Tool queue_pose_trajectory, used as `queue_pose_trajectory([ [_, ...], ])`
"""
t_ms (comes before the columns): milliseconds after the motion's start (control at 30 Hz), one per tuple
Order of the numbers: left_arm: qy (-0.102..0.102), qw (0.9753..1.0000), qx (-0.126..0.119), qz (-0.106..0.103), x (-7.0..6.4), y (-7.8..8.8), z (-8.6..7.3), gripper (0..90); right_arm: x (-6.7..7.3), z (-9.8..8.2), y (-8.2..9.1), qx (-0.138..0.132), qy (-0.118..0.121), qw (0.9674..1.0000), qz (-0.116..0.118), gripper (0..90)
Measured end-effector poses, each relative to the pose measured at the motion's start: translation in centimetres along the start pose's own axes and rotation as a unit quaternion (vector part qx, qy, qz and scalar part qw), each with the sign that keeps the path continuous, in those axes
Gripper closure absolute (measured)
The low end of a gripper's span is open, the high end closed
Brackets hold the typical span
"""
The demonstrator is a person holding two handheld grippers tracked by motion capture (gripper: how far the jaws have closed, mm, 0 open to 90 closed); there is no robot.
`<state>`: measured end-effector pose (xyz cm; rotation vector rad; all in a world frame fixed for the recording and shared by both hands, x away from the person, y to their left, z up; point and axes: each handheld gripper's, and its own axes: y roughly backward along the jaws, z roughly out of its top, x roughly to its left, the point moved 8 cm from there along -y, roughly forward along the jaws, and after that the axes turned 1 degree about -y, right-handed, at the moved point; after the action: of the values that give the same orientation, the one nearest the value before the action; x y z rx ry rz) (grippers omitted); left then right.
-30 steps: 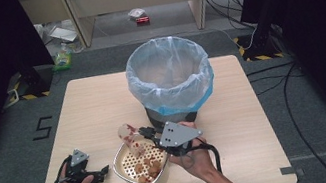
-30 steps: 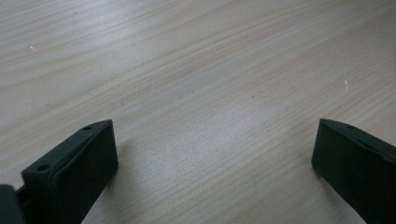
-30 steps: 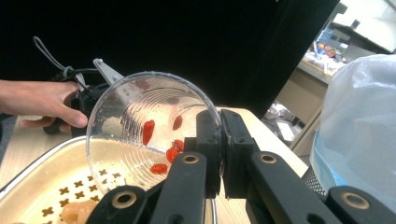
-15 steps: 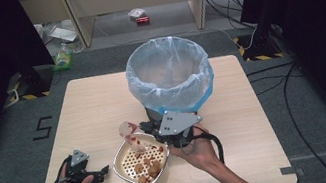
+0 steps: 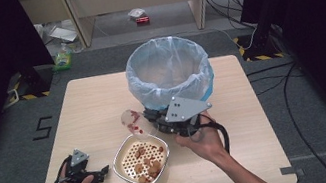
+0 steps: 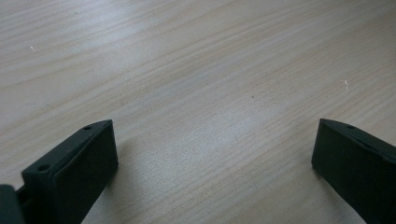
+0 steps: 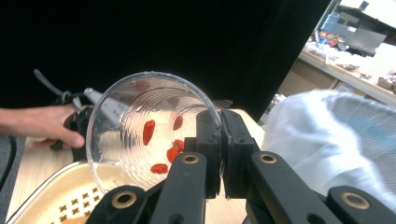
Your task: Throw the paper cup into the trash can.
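High view
- right gripper [image 5: 148,119]: jaws are clamped on the rim of a clear plastic cup [image 5: 132,121], which is held tilted ahead of the jaws, above the near edge of a strainer bowl [image 5: 141,160].
- strainer bowl: set below and just in front of the right jaws; brown and red pieces are seen on its perforated insert.
- bin [image 5: 169,70]: lined with a pale blue bag, placed just behind the right gripper.
- left gripper [image 5: 95,176]: rested on the table [image 5: 92,104], jaws pointed toward the bowl and just short of it.

Left gripper view
- jaws: held wide apart, nothing between them; bare table wood is seen ahead.

Right gripper view
- jaws: pressed together on the cup's rim [image 7: 212,140]; the cup's mouth is turned toward the camera.
- cup contents: a few red pieces [image 7: 148,131] remain stuck to the wet wall.
- bagged bin: seen to the right of the jaws.

Progress (judged)
- done: most of the contents appear emptied into the bowl.
- left: the clinging pieces are not yet out; the cup is not yet set down or binned.
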<state>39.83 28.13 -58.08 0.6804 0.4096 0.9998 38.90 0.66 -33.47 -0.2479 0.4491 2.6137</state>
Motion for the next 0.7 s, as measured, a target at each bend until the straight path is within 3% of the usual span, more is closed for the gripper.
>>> queue_pose_trajectory([
  [300,0.0,1.0,0.0,0.0,0.0,0.0,0.0,0.0,-3.1,3.4,1.4,-0.018,-0.012,0.9996,-0.017,87.7],
  [400,0.0,1.0,0.0,0.0,0.0,0.0,0.0,0.0,-5.2,5.0,2.3,-0.02,-0.018,0.999,-0.035,87.7],
  [500,0.0,1.0,0.0,0.0,0.0,0.0,0.0,0.0,-6.2,5.4,2.6,-0.02,-0.018,0.9986,-0.046,87.8],
  [533,0.0,1.0,0.0,0.0,0.0,0.0,0.0,0.0,-7.2,5.7,3.1,-0.02,-0.017,0.9979,-0.059,87.7],
  [700,0.0,1.0,0.0,0.0,0.0,0.0,0.0,0.0,-9.6,5.8,4.2,-0.024,-0.026,0.9955,-0.088,87.8],
])
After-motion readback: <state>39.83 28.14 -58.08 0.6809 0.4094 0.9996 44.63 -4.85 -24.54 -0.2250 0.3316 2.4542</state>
